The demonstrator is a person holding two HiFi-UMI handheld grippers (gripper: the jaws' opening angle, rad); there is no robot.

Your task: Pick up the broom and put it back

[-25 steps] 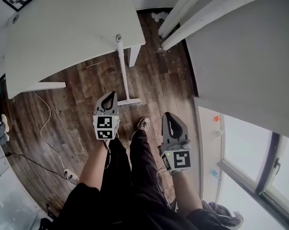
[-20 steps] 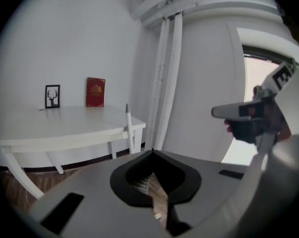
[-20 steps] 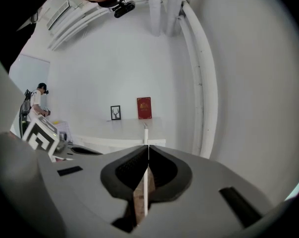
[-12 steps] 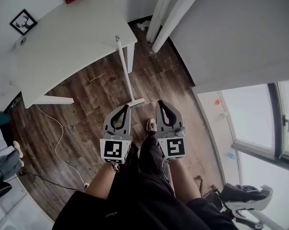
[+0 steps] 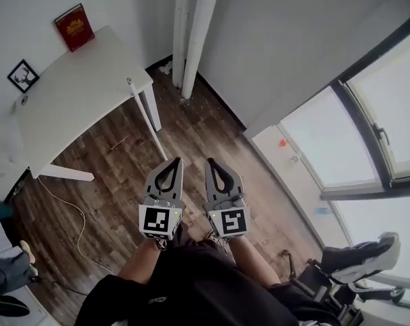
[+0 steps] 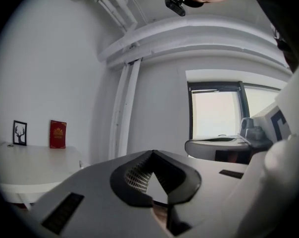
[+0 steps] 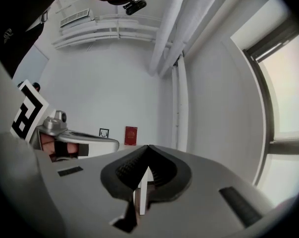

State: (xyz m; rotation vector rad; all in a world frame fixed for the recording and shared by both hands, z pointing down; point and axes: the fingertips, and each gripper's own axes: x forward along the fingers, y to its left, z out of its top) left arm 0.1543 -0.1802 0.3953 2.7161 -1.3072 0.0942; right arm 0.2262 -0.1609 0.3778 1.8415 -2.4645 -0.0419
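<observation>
Left of centre, head view: broom (image 5: 146, 117) leans upright on worktop (image 5: 69, 107) edge. Left tongs (image 5: 172, 168) and right tongs (image 5: 213, 170) closed, empty, near it. Broom likely light, stiff; handle probably slick. Grip mid-shaft.

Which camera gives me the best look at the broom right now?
The head view: the broom leans by its white handle against the table corner, its brush end hidden behind the left gripper. The left gripper view shows nothing clearly of it. The right gripper view shows only a white post, handle or table leg, unclear.
</observation>
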